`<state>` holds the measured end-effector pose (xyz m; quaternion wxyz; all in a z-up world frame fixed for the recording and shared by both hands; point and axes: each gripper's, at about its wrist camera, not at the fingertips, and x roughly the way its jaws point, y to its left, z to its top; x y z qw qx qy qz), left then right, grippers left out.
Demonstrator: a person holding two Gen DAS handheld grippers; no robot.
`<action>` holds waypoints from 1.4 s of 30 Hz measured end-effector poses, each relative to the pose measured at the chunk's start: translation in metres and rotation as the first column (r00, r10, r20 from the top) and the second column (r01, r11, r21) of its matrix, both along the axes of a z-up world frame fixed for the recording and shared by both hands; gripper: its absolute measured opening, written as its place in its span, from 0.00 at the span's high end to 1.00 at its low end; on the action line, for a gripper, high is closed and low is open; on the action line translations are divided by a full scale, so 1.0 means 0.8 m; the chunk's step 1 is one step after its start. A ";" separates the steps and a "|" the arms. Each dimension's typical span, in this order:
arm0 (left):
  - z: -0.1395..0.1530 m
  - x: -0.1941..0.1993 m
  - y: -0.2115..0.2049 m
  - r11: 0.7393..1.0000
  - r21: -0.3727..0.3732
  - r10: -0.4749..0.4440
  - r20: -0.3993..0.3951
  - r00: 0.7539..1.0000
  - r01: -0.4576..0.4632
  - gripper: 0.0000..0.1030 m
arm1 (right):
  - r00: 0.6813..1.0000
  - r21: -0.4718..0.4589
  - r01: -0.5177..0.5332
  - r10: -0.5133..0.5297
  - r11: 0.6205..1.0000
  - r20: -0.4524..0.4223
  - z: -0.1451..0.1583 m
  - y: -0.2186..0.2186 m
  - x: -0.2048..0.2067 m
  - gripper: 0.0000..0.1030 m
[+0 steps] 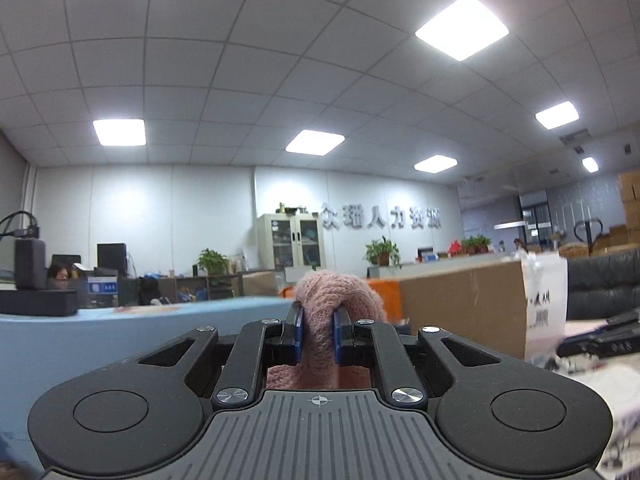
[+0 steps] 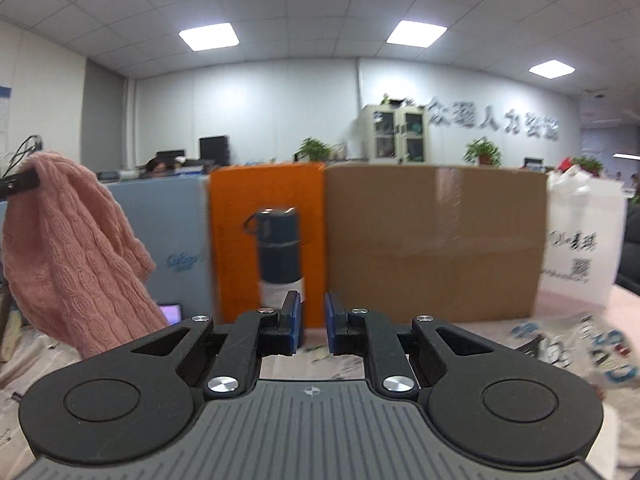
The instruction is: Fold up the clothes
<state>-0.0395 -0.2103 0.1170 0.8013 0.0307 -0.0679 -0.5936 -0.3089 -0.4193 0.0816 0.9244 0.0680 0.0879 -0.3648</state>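
My left gripper (image 1: 318,334) is shut on a bunch of pink cable-knit sweater (image 1: 320,320), lifted high with the camera tilted toward the ceiling. In the right wrist view the same pink sweater (image 2: 76,256) hangs at the far left from the left gripper's dark fingers (image 2: 24,182), its lower end draping down to the table. My right gripper (image 2: 313,322) stands open by a small gap with nothing between its blue pads, low over the table and apart from the sweater.
A dark blue bottle (image 2: 279,256) stands ahead of the right gripper, before an orange box (image 2: 240,200). A big cardboard box (image 2: 436,240) and a white bag (image 2: 580,248) line the back. Printed cloth (image 2: 560,352) covers the table. A person sits behind a blue partition (image 1: 60,272).
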 end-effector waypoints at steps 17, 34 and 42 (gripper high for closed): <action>-0.113 -0.012 0.089 0.973 0.226 -0.042 -0.043 0.998 0.051 0.86 | 0.967 0.182 -0.161 0.192 0.970 -0.166 -0.082 0.021 0.118 0.34; -0.145 -0.042 0.143 0.911 0.379 -0.169 -0.018 0.985 0.163 0.12 | 0.968 0.165 -0.148 0.177 0.975 -0.176 -0.110 0.040 0.133 0.29; -0.158 -0.076 0.085 0.861 0.491 -0.118 -0.058 0.991 0.131 0.07 | 0.967 0.221 -0.115 0.160 0.968 -0.197 -0.129 0.030 0.145 0.24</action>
